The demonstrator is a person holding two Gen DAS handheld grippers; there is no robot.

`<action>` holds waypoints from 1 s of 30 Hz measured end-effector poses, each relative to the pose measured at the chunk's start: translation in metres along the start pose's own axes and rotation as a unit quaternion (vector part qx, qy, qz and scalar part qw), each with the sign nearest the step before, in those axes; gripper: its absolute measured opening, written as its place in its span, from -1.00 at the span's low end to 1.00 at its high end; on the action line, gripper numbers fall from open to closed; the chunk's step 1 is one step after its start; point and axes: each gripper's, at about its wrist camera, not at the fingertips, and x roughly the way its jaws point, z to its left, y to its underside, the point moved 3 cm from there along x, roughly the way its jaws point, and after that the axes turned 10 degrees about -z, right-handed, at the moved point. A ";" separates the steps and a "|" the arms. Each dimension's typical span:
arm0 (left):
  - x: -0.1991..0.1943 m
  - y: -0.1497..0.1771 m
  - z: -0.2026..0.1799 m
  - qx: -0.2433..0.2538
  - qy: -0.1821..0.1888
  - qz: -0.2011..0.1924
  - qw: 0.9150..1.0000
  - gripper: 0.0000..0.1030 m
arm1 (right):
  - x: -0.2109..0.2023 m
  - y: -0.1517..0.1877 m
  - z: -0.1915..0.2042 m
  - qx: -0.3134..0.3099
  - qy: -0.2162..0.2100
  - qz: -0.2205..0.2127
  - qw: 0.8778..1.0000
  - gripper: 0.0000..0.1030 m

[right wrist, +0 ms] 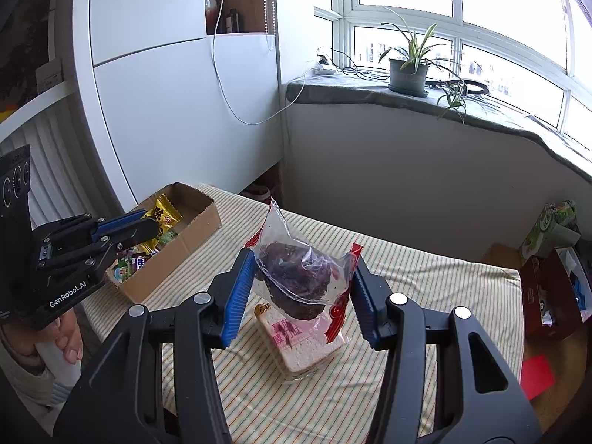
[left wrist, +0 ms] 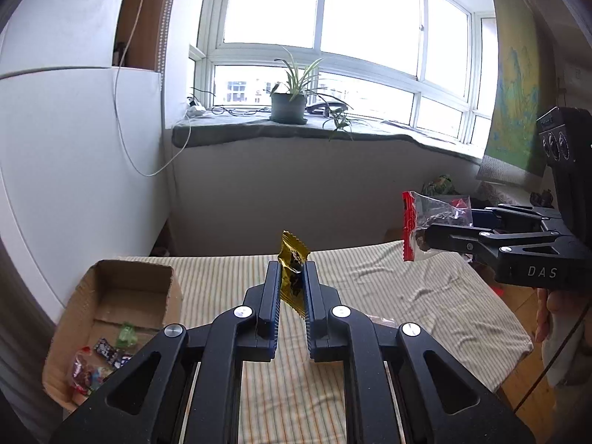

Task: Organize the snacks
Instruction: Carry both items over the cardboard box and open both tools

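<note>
The left gripper (left wrist: 292,281) is closed tight on a gold packet (left wrist: 293,259), which stands up between its pads above the striped cloth (left wrist: 388,288). The packet's top edge is above the fingertips and its lower corner hangs below them. The right gripper (right wrist: 301,288) is partly open and its blue pads press on both sides of a clear bag (right wrist: 296,277) with a dark snack inside and red edges. This bag is held in the air, above a bread pack (right wrist: 299,344) that lies flat on the cloth. The box (right wrist: 174,255) sits at the far left corner of the table, open at the top, with several small snacks inside and room near its far wall. Between the two grippers the cloth is free. The table's right edge drops to the floor, where a red carton (right wrist: 544,296) stands.
</note>
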 end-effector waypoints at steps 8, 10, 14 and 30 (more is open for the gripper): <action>-0.019 0.009 0.018 -0.014 0.001 -0.005 1.000 -0.81 | 0.008 0.013 0.039 -0.006 -0.015 0.019 1.000 0.02; -0.026 0.010 0.033 -0.021 -0.006 -0.007 1.000 -0.81 | 0.020 0.012 0.060 -0.012 -0.027 0.024 0.999 0.02; -0.045 0.018 0.077 -0.046 -0.032 -0.010 0.998 -0.81 | 0.053 0.009 0.112 -0.034 -0.062 0.038 0.997 0.02; -0.105 0.044 0.203 -0.101 -0.129 -0.012 0.986 -0.81 | 0.125 -0.002 0.267 -0.103 -0.168 0.060 0.979 0.03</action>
